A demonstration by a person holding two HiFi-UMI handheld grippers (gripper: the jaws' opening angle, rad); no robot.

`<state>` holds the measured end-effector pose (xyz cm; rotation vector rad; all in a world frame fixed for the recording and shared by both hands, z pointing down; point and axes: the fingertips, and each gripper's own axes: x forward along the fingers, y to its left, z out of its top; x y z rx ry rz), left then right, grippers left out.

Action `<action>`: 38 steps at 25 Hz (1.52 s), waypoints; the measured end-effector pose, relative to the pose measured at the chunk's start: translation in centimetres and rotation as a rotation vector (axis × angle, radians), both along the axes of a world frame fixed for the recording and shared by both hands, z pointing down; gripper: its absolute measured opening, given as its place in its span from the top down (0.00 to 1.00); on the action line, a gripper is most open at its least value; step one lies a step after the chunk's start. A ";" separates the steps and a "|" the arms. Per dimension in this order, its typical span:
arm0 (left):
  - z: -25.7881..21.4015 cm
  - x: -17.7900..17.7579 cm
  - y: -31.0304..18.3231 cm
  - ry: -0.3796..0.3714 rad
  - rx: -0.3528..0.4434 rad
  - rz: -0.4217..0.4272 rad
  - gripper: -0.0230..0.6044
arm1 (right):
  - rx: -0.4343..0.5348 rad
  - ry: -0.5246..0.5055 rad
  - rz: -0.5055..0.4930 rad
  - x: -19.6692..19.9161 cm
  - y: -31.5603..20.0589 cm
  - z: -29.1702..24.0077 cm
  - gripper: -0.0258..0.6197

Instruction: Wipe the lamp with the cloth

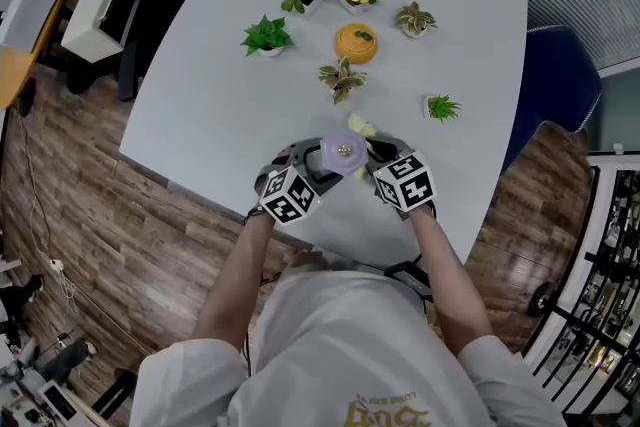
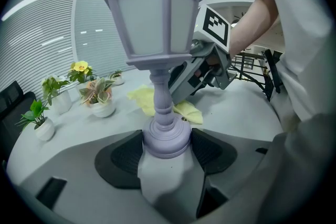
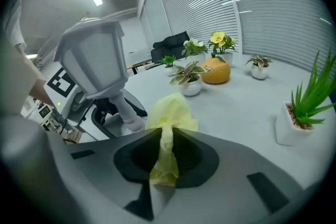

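**Head view.** On a pale grey table (image 1: 200, 105) with rounded corners, the lamp (image 1: 345, 153) stands near the 6 o'clock edge. From above it shows only a lilac square cap with a small knob. The left gripper (image 1: 318, 165) sits at its 8 o'clock and the right gripper (image 1: 376, 153) at its 3 o'clock. A bit of yellow cloth (image 1: 360, 126) peeks out at its 1 o'clock. Small potted plants (image 1: 267, 37) and an orange pot (image 1: 356, 42) cluster toward 12 o'clock.

**Left gripper view.** Here the lamp's full shape shows: a lantern head with frosted panes, a turned stem and a round foot, all smooth matte lilac. The jaws are clamped on that foot, with a ribbed dark pad on each side. The cloth lies crumpled on the table behind the stem.

**Right gripper view.** The jaws are pinched together on a twisted strip of the thin, soft cloth. The rest of it bunches up ahead. The lamp stands upright at 10 o'clock, just beside the cloth.
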<state>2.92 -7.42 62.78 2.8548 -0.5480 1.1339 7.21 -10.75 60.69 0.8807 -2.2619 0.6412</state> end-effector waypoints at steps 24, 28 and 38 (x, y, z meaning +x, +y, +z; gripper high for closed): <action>-2.4 -2.6 0.5 0.136 -0.040 -0.288 0.49 | 0.137 -0.094 0.274 3.9 3.2 -8.8 0.85; -5.2 -4.3 1.0 0.294 -0.050 -0.447 0.49 | 0.136 -0.200 0.371 4.7 4.3 -10.7 0.85; -17.4 -7.5 3.2 0.531 0.133 -0.620 0.80 | 0.340 -0.223 0.520 6.2 7.3 -16.9 0.85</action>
